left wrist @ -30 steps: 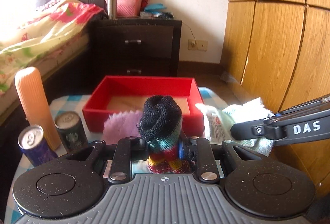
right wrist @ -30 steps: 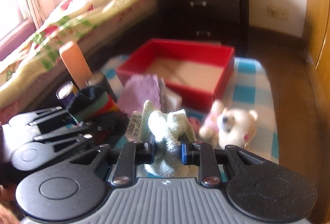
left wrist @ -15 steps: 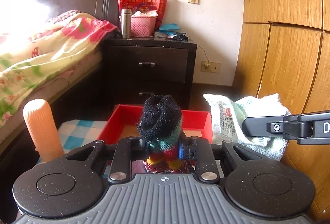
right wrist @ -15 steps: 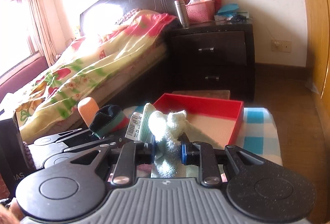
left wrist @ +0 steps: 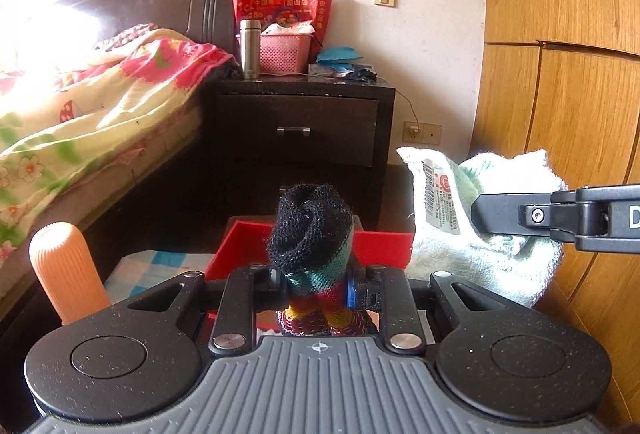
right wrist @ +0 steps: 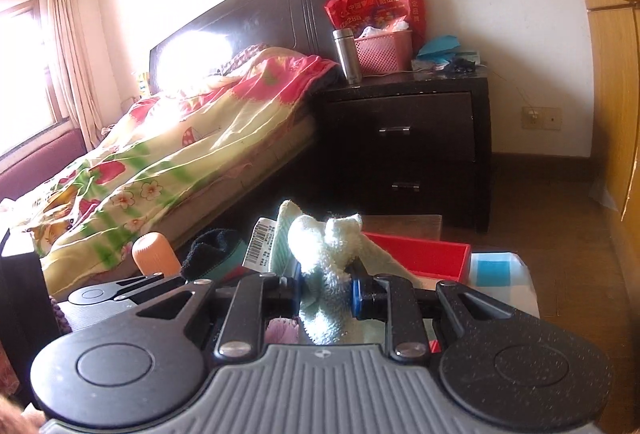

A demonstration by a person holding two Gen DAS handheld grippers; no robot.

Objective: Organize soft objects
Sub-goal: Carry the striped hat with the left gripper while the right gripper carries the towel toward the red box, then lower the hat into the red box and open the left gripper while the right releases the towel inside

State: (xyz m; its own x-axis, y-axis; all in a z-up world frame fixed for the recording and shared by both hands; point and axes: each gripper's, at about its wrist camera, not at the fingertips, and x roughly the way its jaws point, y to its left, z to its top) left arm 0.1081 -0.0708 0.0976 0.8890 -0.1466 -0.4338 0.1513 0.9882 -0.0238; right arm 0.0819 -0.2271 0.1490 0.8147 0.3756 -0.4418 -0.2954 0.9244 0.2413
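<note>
My left gripper is shut on a rolled striped sock with a black cuff, held up above the table. My right gripper is shut on a pale green towel with a barcode label. In the left wrist view the towel and the right gripper's finger show at the right. The sock shows left of the towel in the right wrist view. The red tray sits below and ahead on the checked table; its far corner shows behind the towel.
An orange ribbed bottle stands at the table's left. A bed lies left, a dark nightstand behind, a wooden wardrobe right. A bit of purple fluff shows under the right gripper.
Both grippers have risen with their loads and tilted up. The cans, purple fluff and most of the tray have dropped out of the left wrist view; the teddy bear has left the right wrist view.
</note>
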